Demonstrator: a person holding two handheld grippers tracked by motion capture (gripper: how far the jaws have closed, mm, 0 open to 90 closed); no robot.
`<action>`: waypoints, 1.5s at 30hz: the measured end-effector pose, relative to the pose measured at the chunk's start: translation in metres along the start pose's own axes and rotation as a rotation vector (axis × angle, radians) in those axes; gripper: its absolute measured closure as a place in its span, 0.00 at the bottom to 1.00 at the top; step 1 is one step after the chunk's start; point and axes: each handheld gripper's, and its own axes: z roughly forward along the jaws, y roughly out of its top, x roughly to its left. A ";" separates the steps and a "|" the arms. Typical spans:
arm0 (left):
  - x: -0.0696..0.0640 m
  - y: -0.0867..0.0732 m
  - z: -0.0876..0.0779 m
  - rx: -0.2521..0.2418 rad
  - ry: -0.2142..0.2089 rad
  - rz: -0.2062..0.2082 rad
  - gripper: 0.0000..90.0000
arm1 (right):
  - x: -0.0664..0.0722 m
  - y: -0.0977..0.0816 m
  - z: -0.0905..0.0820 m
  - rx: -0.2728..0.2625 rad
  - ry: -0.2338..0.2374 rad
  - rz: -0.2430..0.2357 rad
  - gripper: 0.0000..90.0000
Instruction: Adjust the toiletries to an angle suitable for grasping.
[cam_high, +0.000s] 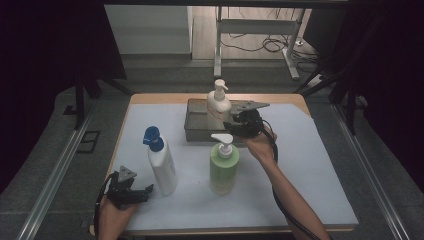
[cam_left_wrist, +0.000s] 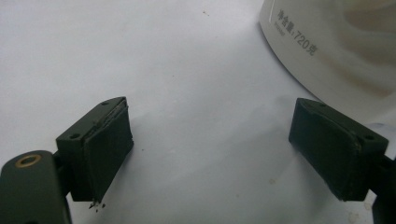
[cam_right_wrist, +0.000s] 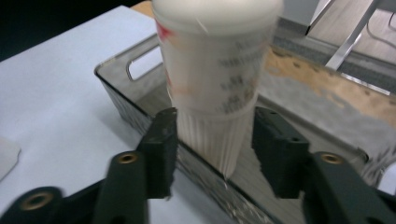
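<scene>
- My left gripper (cam_high: 145, 190) rests on the bench (cam_high: 310, 190) with its jaws wide apart and nothing between them; in the left gripper view bare white surface lies between the pads.
- Just beyond the left gripper's right-hand jaw stands the white bottle with the blue pump (cam_high: 161, 161), close but not touching. It is clear of the work in hand.
- Farther right, the green bottle (cam_high: 223, 167) stands between me and the tray (cam_high: 196, 131), just beside my right hand (cam_high: 260, 145). I judge it the likeliest thing to knock with my forearm.
- My right gripper (cam_high: 235, 124) has the cream pump bottle (cam_right_wrist: 212, 79) between its jaws, low on the ribbed base. The left pad looks to touch it; a narrow gap shows at the right pad, so I read no firm grip yet.
- The bottle sits in the grey tray, tilted, its bottom edge near the near wall.
- I judge it rigid plastic, fairly light, smooth above and ribbed below. The ribs should help, but the base tapers, so a hold slightly higher on the straight body seems safer. The pump head makes it top-heavy.
- The tray wall crosses right under the jaws and could catch the bottle's base.
</scene>
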 end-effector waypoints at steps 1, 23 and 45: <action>0.000 0.000 0.000 0.000 0.000 0.000 0.14 | -0.002 -0.002 -0.001 0.008 0.003 0.005 0.60; 0.000 0.000 0.000 0.001 0.000 0.000 0.14 | -0.033 0.000 0.012 0.014 -0.076 0.096 0.99; 0.000 0.000 0.000 0.001 -0.001 -0.001 0.14 | -0.022 -0.004 0.042 0.081 -0.079 0.080 0.99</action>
